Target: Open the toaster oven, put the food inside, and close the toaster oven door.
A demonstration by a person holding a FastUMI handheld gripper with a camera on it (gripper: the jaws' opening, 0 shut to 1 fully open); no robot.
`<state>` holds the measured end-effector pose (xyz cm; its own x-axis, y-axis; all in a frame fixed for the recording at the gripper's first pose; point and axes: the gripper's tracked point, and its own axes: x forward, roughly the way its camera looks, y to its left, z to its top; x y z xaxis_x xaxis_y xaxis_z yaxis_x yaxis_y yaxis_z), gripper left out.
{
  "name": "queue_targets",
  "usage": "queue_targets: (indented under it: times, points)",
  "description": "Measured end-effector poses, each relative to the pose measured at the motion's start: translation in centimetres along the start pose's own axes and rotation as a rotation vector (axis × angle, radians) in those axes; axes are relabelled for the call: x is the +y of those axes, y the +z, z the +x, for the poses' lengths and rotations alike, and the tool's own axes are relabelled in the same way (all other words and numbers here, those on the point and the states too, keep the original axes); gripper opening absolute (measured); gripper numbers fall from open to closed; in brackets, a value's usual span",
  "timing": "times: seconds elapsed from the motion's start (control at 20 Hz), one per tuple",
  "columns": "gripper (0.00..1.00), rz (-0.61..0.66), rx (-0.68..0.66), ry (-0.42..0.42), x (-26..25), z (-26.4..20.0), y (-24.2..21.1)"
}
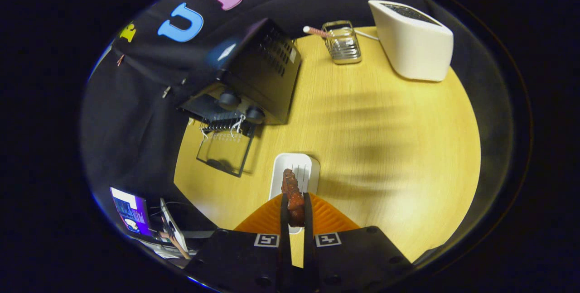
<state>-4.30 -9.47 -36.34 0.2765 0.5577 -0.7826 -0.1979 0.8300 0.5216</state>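
Reddish-brown and glazed, the food (293,195) sits clamped between our jaws, the gripper (295,213) holding it above a white tray (312,170) on the table (385,139). Both fingers (284,220) press on the piece from either side, and its far end sticks out past the fingertips, over the tray's ridged floor.

Pale wood covers the round table. Beyond the tray and to the left, we see the toaster oven (253,75), a black box with vent slots in its side and two dark knobs (242,107) on its front. Its glass door (224,152) hangs open, folded down flat toward us, with the rack's wire edge showing at the mouth. Oven and tray stand apart, with bare tabletop between them.

At the far side of the table stands a small wire holder (343,44) with a pink-tipped stick (315,31) leaning out of it. Just right of it is a white toaster (414,41), its slotted top turned toward the wall. A soft shadow lies across the wood to the right of the tray. Down at the near left, off the table, a lit screen (131,213) glows among cables.
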Motion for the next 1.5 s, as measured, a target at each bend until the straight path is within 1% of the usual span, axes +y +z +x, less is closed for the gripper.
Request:
queue_targets:
  times: [0.15,0.35,0.45,0.6,0.7,0.95,1.2,1.35,1.5]
  points:
    - [0.14,0.032,-0.134,0.02,5.2,-2.2,0.7]
    - [0.14,0.101,-0.261,0.104,14.1,-2.3,1.3]
    - [0.14,0.111,-0.294,0.134,17.6,-0.9,1.4]
    - [0.14,0.13,-0.319,0.14,21.0,2.3,1.8]
    - [0.14,0.159,-0.345,0.142,22.8,5.0,2.9]
    - [0.14,0.211,-0.414,0.107,24.6,11.0,5.2]
    - [0.14,0.329,-0.458,0.1,25.1,16.4,7.7]
    - [0.14,0.399,-0.477,0.084,25.1,19.0,9.2]
    - [0.14,0.436,-0.507,0.037,23.1,20.3,10.5]
